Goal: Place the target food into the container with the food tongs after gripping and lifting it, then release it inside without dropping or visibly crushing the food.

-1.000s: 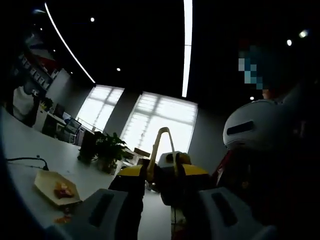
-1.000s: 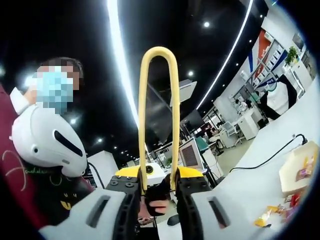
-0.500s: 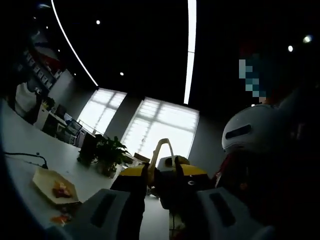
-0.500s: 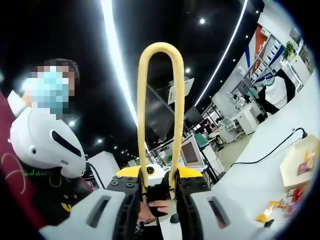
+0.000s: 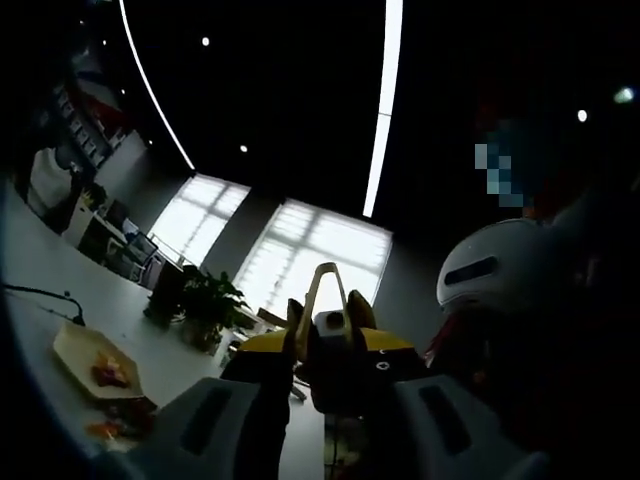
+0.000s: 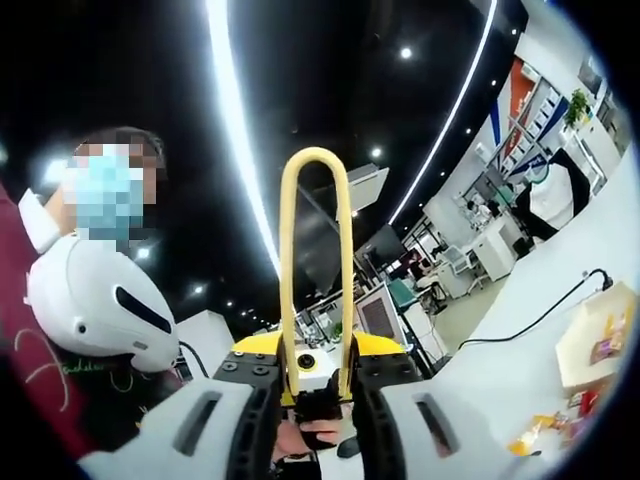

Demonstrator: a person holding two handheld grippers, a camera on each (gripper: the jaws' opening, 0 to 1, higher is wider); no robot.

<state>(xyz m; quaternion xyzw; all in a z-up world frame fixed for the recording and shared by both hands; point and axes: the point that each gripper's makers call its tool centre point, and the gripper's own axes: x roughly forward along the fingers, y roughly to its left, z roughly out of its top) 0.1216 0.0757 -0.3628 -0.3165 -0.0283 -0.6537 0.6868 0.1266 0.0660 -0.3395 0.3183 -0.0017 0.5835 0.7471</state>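
In the right gripper view the right tool (image 6: 315,385) pinches the yellow tongs (image 6: 314,260) by both arms, loop end up; the loop now reaches less high in this view than a second ago. In the left gripper view the left tool (image 5: 305,400) has its jaws spread, and beyond them shows the right tool with the tongs (image 5: 326,300). Since a second ago that camera has shifted, so the tray (image 5: 88,362) sits lower and further left. The tray lies on the white surface (image 5: 150,345) with reddish food (image 5: 108,372) inside; more orange bits (image 5: 105,428) lie on the surface beside it. A cable (image 6: 530,320) runs across the surface towards the tray (image 6: 592,340), with bare surface around
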